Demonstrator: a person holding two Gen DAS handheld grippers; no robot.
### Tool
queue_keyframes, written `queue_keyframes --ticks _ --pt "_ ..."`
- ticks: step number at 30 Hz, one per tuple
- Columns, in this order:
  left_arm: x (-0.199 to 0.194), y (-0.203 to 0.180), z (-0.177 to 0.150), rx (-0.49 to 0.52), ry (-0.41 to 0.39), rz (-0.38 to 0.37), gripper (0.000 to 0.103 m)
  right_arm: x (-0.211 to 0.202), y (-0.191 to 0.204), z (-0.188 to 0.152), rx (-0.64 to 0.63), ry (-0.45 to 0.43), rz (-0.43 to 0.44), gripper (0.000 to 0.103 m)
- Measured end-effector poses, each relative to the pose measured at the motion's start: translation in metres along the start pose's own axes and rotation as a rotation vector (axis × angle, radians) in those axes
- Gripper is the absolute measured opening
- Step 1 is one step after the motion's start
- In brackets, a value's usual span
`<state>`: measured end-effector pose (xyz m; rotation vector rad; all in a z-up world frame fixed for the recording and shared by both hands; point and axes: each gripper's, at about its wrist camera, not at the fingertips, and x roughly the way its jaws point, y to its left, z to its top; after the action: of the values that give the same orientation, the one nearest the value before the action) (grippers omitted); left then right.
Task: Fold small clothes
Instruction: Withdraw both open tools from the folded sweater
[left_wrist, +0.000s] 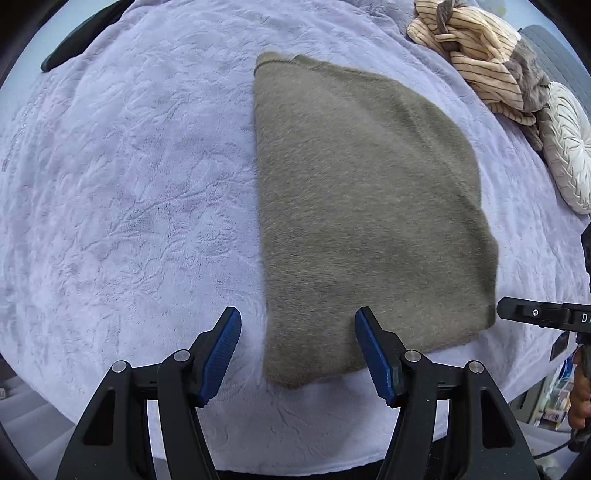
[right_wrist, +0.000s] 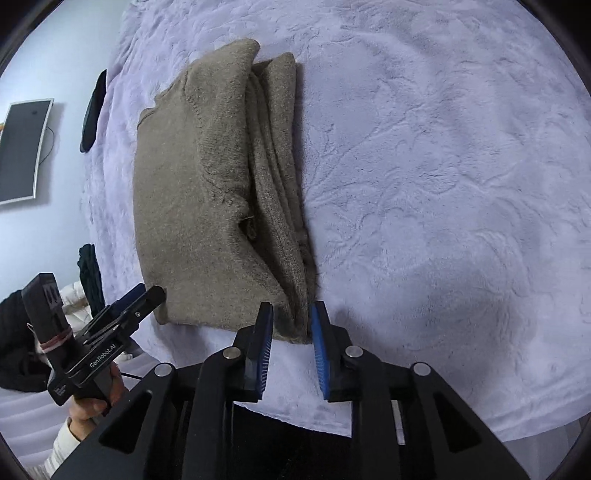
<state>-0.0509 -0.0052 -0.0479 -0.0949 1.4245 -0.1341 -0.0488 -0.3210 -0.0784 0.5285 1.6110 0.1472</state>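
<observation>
Lying folded into a thick oblong near the front edge of a lilac plush bed blanket (left_wrist: 129, 184), was an olive-brown fuzzy knit sweater (left_wrist: 369, 206). Showed one smooth face in the left wrist view, and in the right wrist view stacked layers running along its right-hand edge, with a sleeve seam and a small pucker part-way down. Looked well on in the folding, probably with one more fold or only a tidy-up left.

Hovered over the sweater's near left corner with the left hand-held gripper (left_wrist: 298, 314): blue pads well apart, nothing between them, pointed steeply down. Seemed placed to take that corner when wanted.

Stood at the near right corner with the right hand-held gripper (right_wrist: 292, 308): pads only narrowly apart, straddling the end of the layered edge, the cloth between them but apparently not pinched. Seemed set there because that edge carries the loose layers, so control of it decides whether the stack stays square. Judged the fuzzy knit thick and springy, and likely to slide open if lifted by one layer.

Left farther off, at the far right of the blanket, a heap of beige striped cloth (left_wrist: 476, 48) beside a white ribbed cushion (left_wrist: 569, 147). Took the heap for clothes awaiting their turn, kept clear of the working patch.
</observation>
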Motion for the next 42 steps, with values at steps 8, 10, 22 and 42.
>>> queue_keyframes --ticks 8,10,22,42 --pt "-0.03 -0.013 0.001 -0.005 -0.032 0.024 0.065 -0.023 0.04 -0.001 -0.12 -0.04 -0.064 0.06" --pt "-0.037 -0.017 -0.001 -0.007 -0.046 0.038 0.067 -0.023 0.051 0.0 -0.143 -0.042 -0.099 0.065" --pt "-0.053 -0.032 -0.002 -0.03 -0.066 0.102 0.1 -0.044 0.071 -0.002 -0.176 -0.122 -0.241 0.089" --pt "-0.074 -0.049 -0.009 -0.025 -0.105 0.193 0.1 -0.061 0.075 -0.016 -0.196 -0.177 -0.326 0.103"
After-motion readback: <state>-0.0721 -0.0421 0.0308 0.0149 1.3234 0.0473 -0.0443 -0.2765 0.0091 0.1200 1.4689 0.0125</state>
